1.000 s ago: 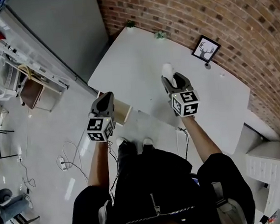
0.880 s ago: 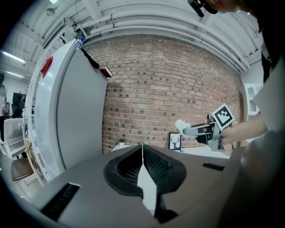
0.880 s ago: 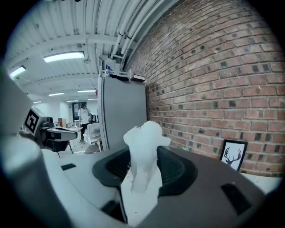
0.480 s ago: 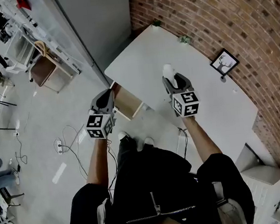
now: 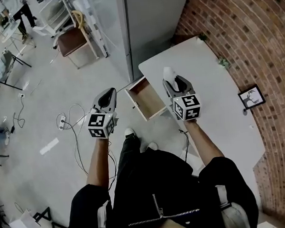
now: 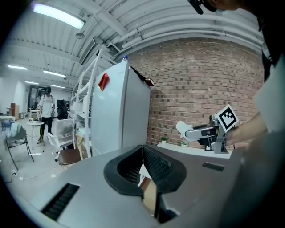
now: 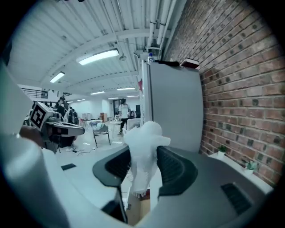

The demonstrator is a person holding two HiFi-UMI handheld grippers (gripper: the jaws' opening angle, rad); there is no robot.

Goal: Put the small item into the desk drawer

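Plainly, the small white lumpy item [image 7: 143,142] sat clamped between the jaws of the right gripper [image 5: 171,79], with its rounded top poking out past the fingertips and its ragged lower end hanging between the ribbed black pads [image 7: 174,167]. What it was made of could not be told. In the head view the item was held above the near edge of the white tabletop [image 5: 208,97], just to the right of the open wooden-lined desk drawer [image 5: 147,99], and not inside it. The drawer's bare interior showed nothing in it.

The left gripper [image 5: 108,92] hung over the grey floor [image 5: 40,95] to the left of the drawer, apart from it, with its jaws brought together at the tips and nothing between them. Both grippers pointed roughly level, away from the person in the black zipped jacket [image 5: 160,194].

A red brick wall [image 5: 245,31] ran along the far side of the tabletop, where a small black-framed deer picture [image 5: 251,97] stood. A tall grey cabinet [image 5: 155,14] rose beside the tabletop's end, and white cables [image 5: 73,127] trailed on the floor.
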